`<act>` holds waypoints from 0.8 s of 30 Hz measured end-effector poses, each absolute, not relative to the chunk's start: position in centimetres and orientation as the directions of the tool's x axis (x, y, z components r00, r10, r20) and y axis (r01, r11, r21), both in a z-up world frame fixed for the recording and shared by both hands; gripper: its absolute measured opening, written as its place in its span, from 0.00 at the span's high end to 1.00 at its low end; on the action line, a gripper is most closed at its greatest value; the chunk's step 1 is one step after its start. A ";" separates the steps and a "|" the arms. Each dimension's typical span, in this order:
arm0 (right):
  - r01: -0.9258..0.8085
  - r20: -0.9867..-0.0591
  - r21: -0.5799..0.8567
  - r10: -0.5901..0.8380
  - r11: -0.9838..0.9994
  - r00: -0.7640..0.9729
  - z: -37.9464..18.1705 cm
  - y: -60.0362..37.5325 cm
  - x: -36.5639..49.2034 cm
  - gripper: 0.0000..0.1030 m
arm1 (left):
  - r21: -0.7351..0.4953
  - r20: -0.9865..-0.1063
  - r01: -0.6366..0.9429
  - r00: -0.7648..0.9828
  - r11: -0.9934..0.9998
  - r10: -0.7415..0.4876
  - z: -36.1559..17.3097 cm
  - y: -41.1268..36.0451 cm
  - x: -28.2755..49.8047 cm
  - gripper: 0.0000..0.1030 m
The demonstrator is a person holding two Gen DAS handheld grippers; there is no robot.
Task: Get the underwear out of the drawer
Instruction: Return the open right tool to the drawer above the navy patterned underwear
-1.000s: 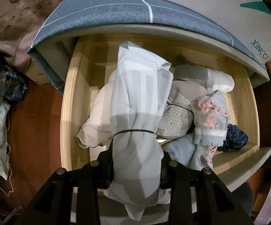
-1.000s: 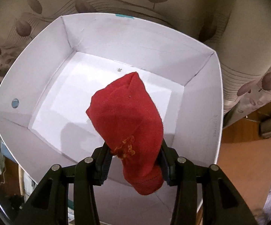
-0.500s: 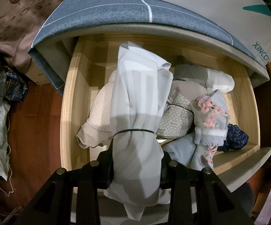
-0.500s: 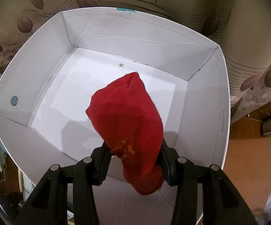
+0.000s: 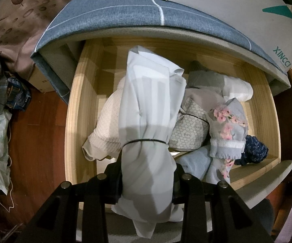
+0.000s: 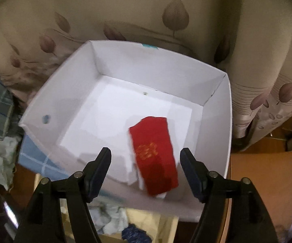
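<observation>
With the right gripper (image 6: 145, 167) opening and the red underwear (image 6: 154, 158) dropped by the white box's (image 6: 222, 133) near wall, the left gripper (image 5: 148, 179) clamps a white bundle (image 5: 150, 125) above the drawer (image 5: 73, 121), which should lift straight clear.

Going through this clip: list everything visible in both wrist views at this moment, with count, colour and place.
White bundle: 1, white, tied with a black band, above the drawer.
Drawer: 1, pale wood, open.
Folded garments: several, white, grey, floral, navy, in the drawer.
Mattress: 1, blue-grey with white lines, above the drawer.
Box: 1, white, open.
Red garment: 1, red with gold print, inside the box.
Curtain: 1, beige with leaves, behind the box.
Left gripper: black, clamped on the white bundle.
Right gripper: black, jaws opening, nothing gripped.
</observation>
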State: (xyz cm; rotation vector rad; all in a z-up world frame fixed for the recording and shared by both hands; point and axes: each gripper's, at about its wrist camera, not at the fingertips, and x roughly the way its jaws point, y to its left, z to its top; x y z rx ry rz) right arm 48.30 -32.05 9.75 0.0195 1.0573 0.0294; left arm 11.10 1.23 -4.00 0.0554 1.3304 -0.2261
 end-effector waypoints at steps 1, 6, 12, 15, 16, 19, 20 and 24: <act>-0.021 -0.863 0.046 0.050 0.999 0.503 10.2 -32.1 47.1 0.30 | -0.087 -0.967 0.197 0.220 0.977 -0.131 -4.0 1.2 11.1 0.67; -0.064 -0.855 0.065 0.088 0.996 0.511 9.9 -32.2 41.7 0.27 | -0.090 -0.967 0.194 0.219 0.977 -0.133 -3.8 1.1 11.2 0.68; -0.069 -0.904 0.044 0.069 0.997 0.422 5.9 -31.8 37.0 0.28 | -0.089 -0.964 0.195 0.230 0.977 -0.134 -3.2 1.2 11.0 0.68; -0.052 -0.938 0.064 0.078 0.997 0.337 2.1 -32.0 36.4 0.30 | -0.081 -0.963 0.200 0.239 0.976 -0.129 -2.8 1.1 10.7 0.68; -0.048 -0.951 0.076 0.087 0.996 0.297 0.6 -32.0 36.3 0.31 | -0.079 -0.962 0.202 0.243 0.976 -0.128 -2.6 1.2 10.6 0.68; -0.037 -0.972 0.091 0.096 0.995 0.216 -2.9 -32.2 36.1 0.32 | -0.081 -0.960 0.202 0.247 0.976 -0.131 -2.1 1.3 10.5 0.68; -0.035 -0.976 0.078 0.083 0.996 0.199 -3.8 -32.2 36.0 0.32 | -0.080 -0.960 0.201 0.249 0.976 -0.130 -2.0 1.3 10.5 0.68; -0.028 -0.992 0.042 0.045 0.999 0.117 -7.4 -31.7 35.3 0.32 | -0.081 -0.957 0.205 0.257 0.975 -0.133 -1.5 1.3 10.5 0.68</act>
